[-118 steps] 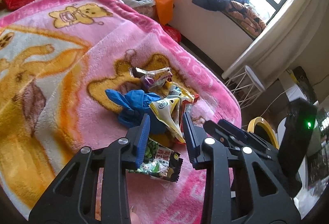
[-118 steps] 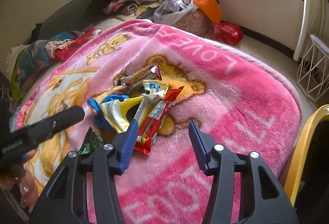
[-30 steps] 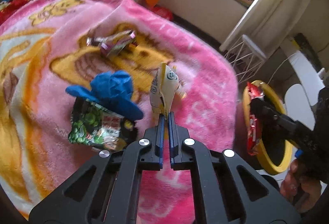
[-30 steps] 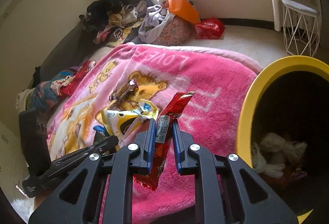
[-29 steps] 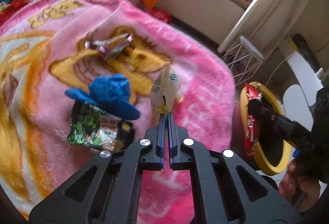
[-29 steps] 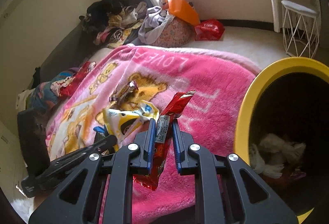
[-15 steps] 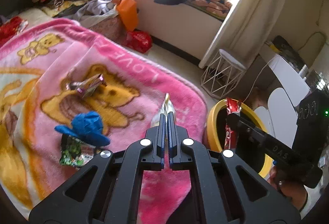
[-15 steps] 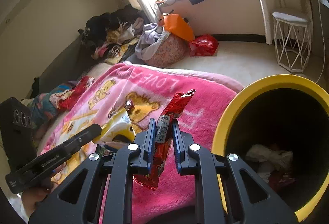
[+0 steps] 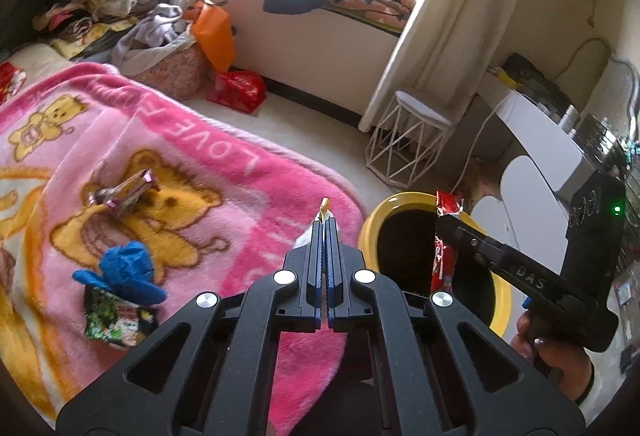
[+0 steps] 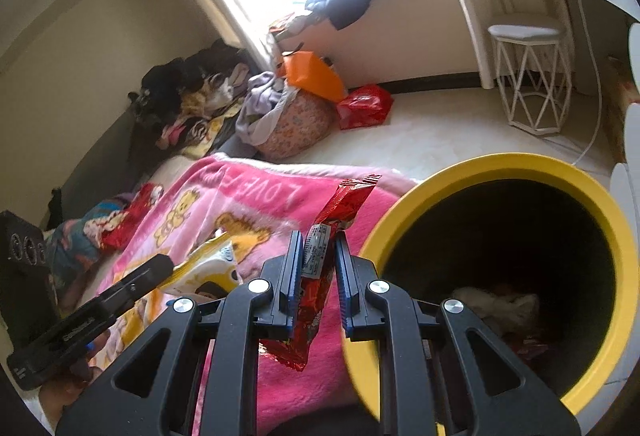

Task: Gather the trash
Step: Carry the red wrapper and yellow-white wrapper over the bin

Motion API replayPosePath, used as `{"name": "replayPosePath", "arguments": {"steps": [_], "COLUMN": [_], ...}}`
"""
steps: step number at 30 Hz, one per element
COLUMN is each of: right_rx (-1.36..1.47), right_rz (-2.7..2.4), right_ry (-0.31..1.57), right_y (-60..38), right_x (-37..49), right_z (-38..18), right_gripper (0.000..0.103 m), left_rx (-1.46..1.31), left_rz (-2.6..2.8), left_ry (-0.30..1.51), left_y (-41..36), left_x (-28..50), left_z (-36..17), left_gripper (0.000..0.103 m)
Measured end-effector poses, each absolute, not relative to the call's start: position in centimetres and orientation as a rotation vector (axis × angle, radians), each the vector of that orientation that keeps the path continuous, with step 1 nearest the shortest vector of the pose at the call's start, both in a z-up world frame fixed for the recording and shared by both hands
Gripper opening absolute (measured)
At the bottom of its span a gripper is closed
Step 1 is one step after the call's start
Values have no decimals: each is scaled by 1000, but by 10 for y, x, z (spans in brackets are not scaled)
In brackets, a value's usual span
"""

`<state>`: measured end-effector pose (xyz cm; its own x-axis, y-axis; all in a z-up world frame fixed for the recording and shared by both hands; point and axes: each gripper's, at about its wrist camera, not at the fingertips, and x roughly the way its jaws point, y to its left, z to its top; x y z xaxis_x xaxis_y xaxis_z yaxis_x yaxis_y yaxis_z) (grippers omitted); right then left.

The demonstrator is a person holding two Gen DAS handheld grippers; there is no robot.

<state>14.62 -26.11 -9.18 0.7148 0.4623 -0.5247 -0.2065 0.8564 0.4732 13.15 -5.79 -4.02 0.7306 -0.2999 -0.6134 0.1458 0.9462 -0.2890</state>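
My left gripper (image 9: 324, 226) is shut on a yellow-and-white snack wrapper (image 9: 323, 207), seen edge-on above the pink blanket's edge; it also shows in the right wrist view (image 10: 208, 268). My right gripper (image 10: 316, 240) is shut on a red snack wrapper (image 10: 346, 204), held beside the yellow-rimmed trash bin (image 10: 472, 172). In the left wrist view the red wrapper (image 9: 442, 256) hangs over the bin (image 9: 376, 212). On the blanket lie a purple foil wrapper (image 9: 124, 192), a blue crumpled piece (image 9: 124, 268) and a green snack bag (image 9: 114, 320).
The bin holds white crumpled paper (image 10: 492, 302). A white wire stool (image 9: 404, 140) stands on the floor near the curtain. An orange bag (image 9: 212, 32), a red bag (image 9: 238, 92) and piled clothes (image 9: 96, 4) lie beyond the bed. White furniture (image 9: 536, 140) stands right.
Both grippers have lifted away from the blanket and swung toward the bin, each keeping its wrapper. The red wrapper now hangs over the bin's opening.
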Motion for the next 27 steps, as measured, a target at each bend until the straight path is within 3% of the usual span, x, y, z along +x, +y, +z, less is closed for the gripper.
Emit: {"name": "replayPosePath", "arguments": {"steps": [27], "right_rx": [492], "right_rz": [137], "right_ry": [632], "right_y": [-364], "right_x": [133], "right_z": [-108], "right_gripper": [16], "left_rx": [-140], "left_rz": [-474], "left_ry": [708], "left_y": [-168], "left_x": [143], "left_z": [-35], "left_gripper": [0]}}
